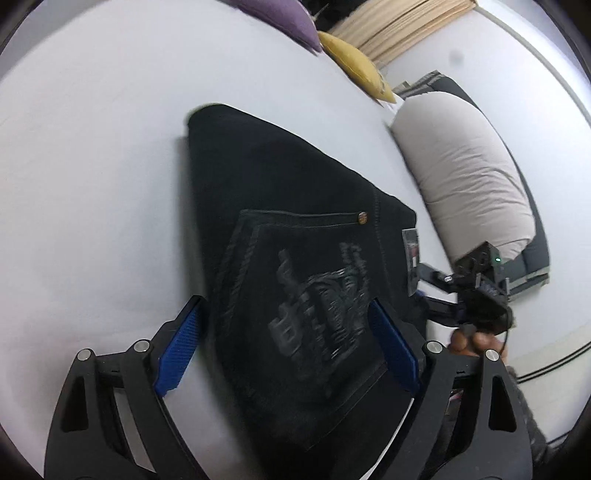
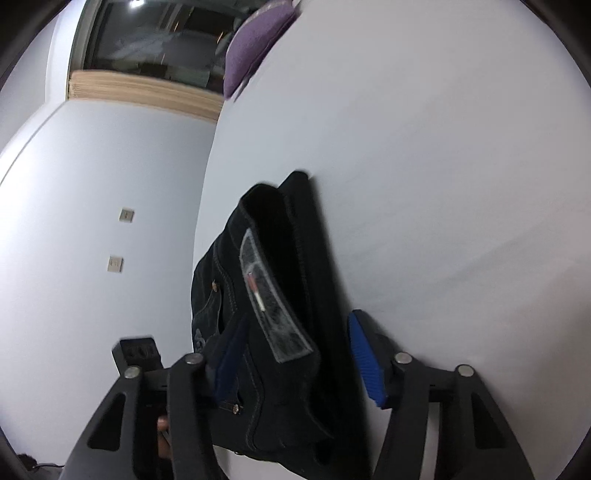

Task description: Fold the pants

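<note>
Two grippers worked over one pair of black denim pants (image 1: 295, 229), which lay folded into a compact block on the pale grey bed sheet (image 1: 92, 166). Through the left wrist camera I saw my left gripper (image 1: 284, 343) with its blue-padded fingers (image 1: 177, 354) spread wide apart, straddling the embroidered back pocket (image 1: 317, 295) without pressing on the cloth. A small copper rivet (image 1: 362, 218) sat at the pocket's upper corner. My right gripper (image 1: 476, 291) showed at the right edge of the pants, with part of a hand (image 1: 476, 341) behind it.

Through the right wrist camera, my right gripper's blue pads stood apart; the left pad was just beside the waistband edge, blurred so that I could not tell whether it touched, and the right one (image 2: 364, 363) stood clear over the sheet. The pants' pale waistband label (image 2: 273, 306) faced up between them, near the edge of the bed.

Beyond the pants I noted a purple cushion (image 1: 284, 18), a yellow cushion (image 1: 354, 62) and a beige rolled pillow (image 1: 465, 166) on a dark mat (image 1: 535, 254).
</note>
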Demonstrator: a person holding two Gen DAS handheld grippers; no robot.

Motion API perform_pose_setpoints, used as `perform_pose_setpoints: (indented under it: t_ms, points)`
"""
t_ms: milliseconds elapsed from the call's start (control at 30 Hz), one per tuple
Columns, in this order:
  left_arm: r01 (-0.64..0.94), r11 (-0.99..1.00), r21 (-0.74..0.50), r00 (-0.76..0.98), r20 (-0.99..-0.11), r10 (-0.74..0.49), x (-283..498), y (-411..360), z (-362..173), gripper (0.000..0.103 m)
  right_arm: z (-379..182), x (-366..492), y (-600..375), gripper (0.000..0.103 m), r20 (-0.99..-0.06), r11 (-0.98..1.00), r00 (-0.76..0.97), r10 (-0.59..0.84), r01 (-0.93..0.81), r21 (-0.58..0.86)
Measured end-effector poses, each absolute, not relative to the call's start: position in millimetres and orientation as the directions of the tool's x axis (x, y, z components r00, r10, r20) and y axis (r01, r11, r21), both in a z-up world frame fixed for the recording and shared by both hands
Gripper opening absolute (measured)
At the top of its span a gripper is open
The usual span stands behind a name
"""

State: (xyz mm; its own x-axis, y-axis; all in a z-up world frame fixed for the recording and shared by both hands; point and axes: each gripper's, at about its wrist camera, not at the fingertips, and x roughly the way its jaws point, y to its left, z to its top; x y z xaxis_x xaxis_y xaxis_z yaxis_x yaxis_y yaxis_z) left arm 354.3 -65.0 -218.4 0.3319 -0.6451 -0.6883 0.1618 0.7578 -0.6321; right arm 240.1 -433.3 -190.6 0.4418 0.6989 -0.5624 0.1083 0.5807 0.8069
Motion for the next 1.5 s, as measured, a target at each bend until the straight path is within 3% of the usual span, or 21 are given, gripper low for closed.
perform_pose_setpoints:
  t_ms: [67,167,267,400,567,733,800,867,900,933,1033,1100,1133,1200,1267,1300,1333,1433,1500]
  points:
    - [0.158,0.758,-0.633,0.310,-0.697,-0.647,361.7,-71.6,-220.4,0.069,-190.1,246.5,-422.8,0.055,-0.581,0.602,0.422,0.696,0.099,0.793]
    - [0.150,0.783,-0.604,0.297,-0.728,-0.618,367.0,-72.6,-222.8,0.042,-191.3,252.9,-411.3,0.036,-0.605,0.620,0.410,0.683,0.111,0.776]
    - [0.152,0.763,-0.628,0.296,-0.707,-0.642,367.1,-62.8,-219.9,0.026,-185.6,247.5,-401.3,0.026,-0.635,0.660,0.430,0.642,0.110,0.743]
    - [0.199,0.751,-0.629,0.300,-0.691,-0.658,370.5,-58.3,-196.2,0.020,-158.4,239.0,-385.4,0.019,-0.622,0.677,0.473,0.624,0.070,0.732]
    - [0.231,0.766,-0.600,0.377,-0.671,-0.639,400.8,-30.9,-149.8,0.020,-113.3,256.0,-360.4,0.018,-0.572,0.681,0.514,0.639,-0.034,0.731]
    - [0.244,0.790,-0.562,0.416,-0.676,-0.609,436.7,-7.8,-141.3,0.021,-113.8,303.4,-355.9,0.018,-0.501,0.605,0.521,0.691,-0.037,0.795]
    - [0.224,0.798,-0.560,0.409,-0.689,-0.598,449.5,-0.1,-155.3,0.022,-125.4,321.4,-351.4,0.019,-0.499,0.586,0.498,0.709,-0.024,0.810]
    - [0.177,0.812,-0.557,0.382,-0.721,-0.578,462.4,12.9,-182.9,0.024,-157.6,341.0,-352.2,0.032,-0.558,0.603,0.471,0.683,0.066,0.795]
    - [0.148,0.822,-0.550,0.359,-0.744,-0.563,466.5,16.6,-202.6,0.030,-172.4,343.8,-356.8,0.039,-0.586,0.610,0.464,0.665,0.116,0.784]
    - [0.135,0.819,-0.558,0.352,-0.745,-0.566,467.3,21.1,-213.3,0.040,-189.9,344.7,-362.4,0.039,-0.602,0.603,0.462,0.652,0.165,0.780]
    - [0.140,0.749,-0.647,0.396,-0.657,-0.642,458.9,46.0,-227.1,0.041,-210.6,325.9,-387.1,0.036,-0.433,0.450,0.554,0.711,0.114,0.886]
    - [0.142,0.768,-0.625,0.430,-0.660,-0.616,450.4,52.2,-219.3,0.047,-210.8,310.3,-403.1,0.036,-0.399,0.421,0.590,0.702,0.109,0.901]
    - [0.149,0.784,-0.603,0.452,-0.663,-0.596,446.9,53.8,-214.6,0.055,-207.4,298.3,-413.3,0.040,-0.399,0.421,0.616,0.679,0.118,0.899]
    - [0.185,0.850,-0.493,0.549,-0.665,-0.505,423.3,54.7,-188.5,0.061,-196.8,279.5,-422.4,0.053,-0.430,0.462,0.653,0.623,0.137,0.876]
    - [0.212,0.910,-0.357,0.630,-0.662,-0.407,398.4,47.7,-159.1,0.078,-173.4,254.0,-423.4,0.069,-0.520,0.588,0.679,0.519,0.158,0.793]
    - [0.225,0.936,-0.269,0.688,-0.636,-0.348,380.7,40.1,-140.7,0.079,-163.5,246.5,-421.7,0.073,-0.555,0.639,0.684,0.473,0.167,0.751]
    - [0.244,0.946,-0.211,0.740,-0.590,-0.323,358.1,35.7,-125.9,0.080,-148.5,234.0,-417.0,0.073,-0.583,0.697,0.696,0.419,0.165,0.698]
    - [0.209,0.978,-0.023,0.888,-0.415,-0.199,298.1,16.6,-66.5,0.103,-102.2,198.6,-399.0,0.075,-0.576,0.804,0.761,0.298,0.125,0.581]
    - [0.156,0.983,0.101,0.952,-0.280,-0.122,259.2,0.9,-35.6,0.103,-69.9,176.3,-386.9,0.079,-0.548,0.863,0.806,0.224,0.097,0.495]
